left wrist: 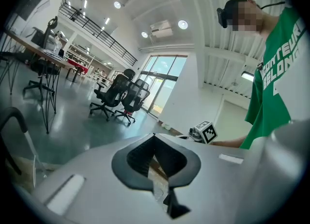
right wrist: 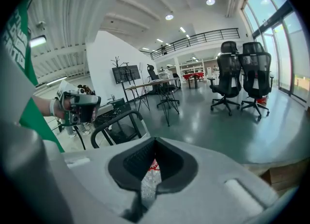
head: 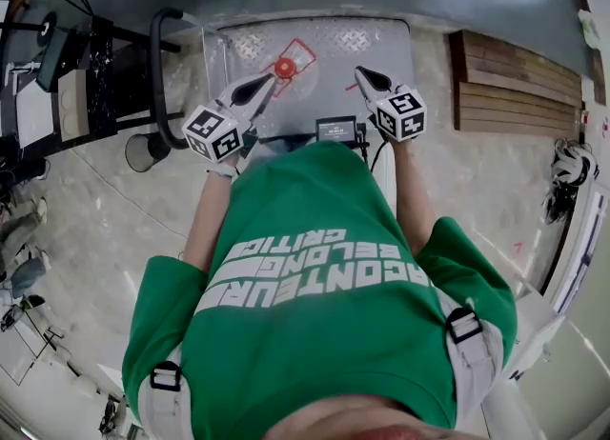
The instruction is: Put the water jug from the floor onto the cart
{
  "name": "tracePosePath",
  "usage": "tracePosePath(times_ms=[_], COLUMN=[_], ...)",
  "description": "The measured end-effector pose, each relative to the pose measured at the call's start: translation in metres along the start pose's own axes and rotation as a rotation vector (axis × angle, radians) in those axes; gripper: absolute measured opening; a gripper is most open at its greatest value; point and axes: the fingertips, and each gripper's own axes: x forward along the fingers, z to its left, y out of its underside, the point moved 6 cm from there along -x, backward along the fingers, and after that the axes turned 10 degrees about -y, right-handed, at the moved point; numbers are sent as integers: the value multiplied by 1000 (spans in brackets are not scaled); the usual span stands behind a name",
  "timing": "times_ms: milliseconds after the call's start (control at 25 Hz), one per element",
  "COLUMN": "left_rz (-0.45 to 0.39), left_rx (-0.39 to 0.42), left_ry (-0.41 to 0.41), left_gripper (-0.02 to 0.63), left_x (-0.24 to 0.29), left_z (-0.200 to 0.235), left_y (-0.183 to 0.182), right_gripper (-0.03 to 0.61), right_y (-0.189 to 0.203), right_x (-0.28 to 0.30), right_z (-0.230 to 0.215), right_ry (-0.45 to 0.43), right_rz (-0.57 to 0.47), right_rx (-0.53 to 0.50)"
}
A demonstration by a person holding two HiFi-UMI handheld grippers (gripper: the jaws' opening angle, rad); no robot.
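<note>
Seemingly water jug [head: 284, 68] stands upright on cart [head: 372, 43], one o'clock off my nearer left gripper [head: 271, 77]; right gripper [head: 361, 72] too clenched, empty.

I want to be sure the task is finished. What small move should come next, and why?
Probably just draw both grippers back. The water jug appears to stand on the cart already, and the left gripper and right gripper hover above it shut and empty.
</note>
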Motion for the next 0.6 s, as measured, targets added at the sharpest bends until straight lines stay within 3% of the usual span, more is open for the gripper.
tracePosePath(times_ms=[360,600], left_rz=[-12,-32], left_rx=[-33,-76], left_ry=[-72,-105], left_gripper=[8,8], left_x=[-15,-24], left_z=[-6,-30], left_y=[20,45], right_gripper=[-8,-8], right_y=[6,24], right_x=[20,17], right_z=[29,49], right_ry=[-134,-209], right_rz=[-27,88], right_rx=[-35,-170])
